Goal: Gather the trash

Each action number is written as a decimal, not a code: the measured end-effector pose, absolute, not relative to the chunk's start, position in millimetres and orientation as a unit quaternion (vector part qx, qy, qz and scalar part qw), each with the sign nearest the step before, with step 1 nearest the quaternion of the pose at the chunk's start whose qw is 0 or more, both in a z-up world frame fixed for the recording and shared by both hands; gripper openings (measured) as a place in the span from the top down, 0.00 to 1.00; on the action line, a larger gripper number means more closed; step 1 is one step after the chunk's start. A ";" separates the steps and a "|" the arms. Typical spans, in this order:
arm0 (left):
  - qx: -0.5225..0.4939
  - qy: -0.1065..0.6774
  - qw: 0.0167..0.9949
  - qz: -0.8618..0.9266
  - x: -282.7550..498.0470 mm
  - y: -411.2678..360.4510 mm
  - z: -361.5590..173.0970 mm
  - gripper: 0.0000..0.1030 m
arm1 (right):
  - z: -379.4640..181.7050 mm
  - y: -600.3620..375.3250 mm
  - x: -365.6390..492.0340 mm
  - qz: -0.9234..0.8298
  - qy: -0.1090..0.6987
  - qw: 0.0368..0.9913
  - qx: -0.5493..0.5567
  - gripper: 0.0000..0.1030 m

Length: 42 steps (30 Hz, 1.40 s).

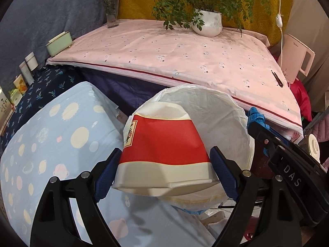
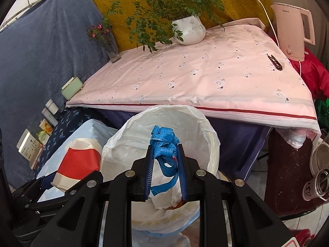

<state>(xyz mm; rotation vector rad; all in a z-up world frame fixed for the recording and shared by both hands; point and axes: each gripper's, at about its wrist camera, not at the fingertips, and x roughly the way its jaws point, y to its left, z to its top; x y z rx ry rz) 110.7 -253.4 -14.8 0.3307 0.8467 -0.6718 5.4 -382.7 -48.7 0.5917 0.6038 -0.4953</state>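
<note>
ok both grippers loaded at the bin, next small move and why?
Probably open the right gripper: its blue tape measure hangs directly over the white-lined trash bin, so it should drop in. The left gripper holds the red paper cup beside the rim.

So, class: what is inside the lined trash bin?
Inside the trash bin, crumpled white paper and something orange show; the tape measure and right hand-held gripper cover the rest.

Around the one lined bin (image 2: pixel 213 142): one red-and-white paper cup (image 1: pixel 164 154), one blue tape bundle (image 2: pixel 164 144). Behind the bin, on the pink cloth: one potted plant (image 1: pixel 207 22), one flower vase (image 1: pixel 112 14), one clip (image 2: pixel 274 61) (dark). One kettle (image 2: pixel 292 30) beyond.
</note>
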 end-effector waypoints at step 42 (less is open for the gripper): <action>0.132 0.403 0.870 -0.251 120.8 -191.2 -17.7 0.12 | -31.7 -333.6 20.4 -0.227 0.340 0.894 0.183 0.40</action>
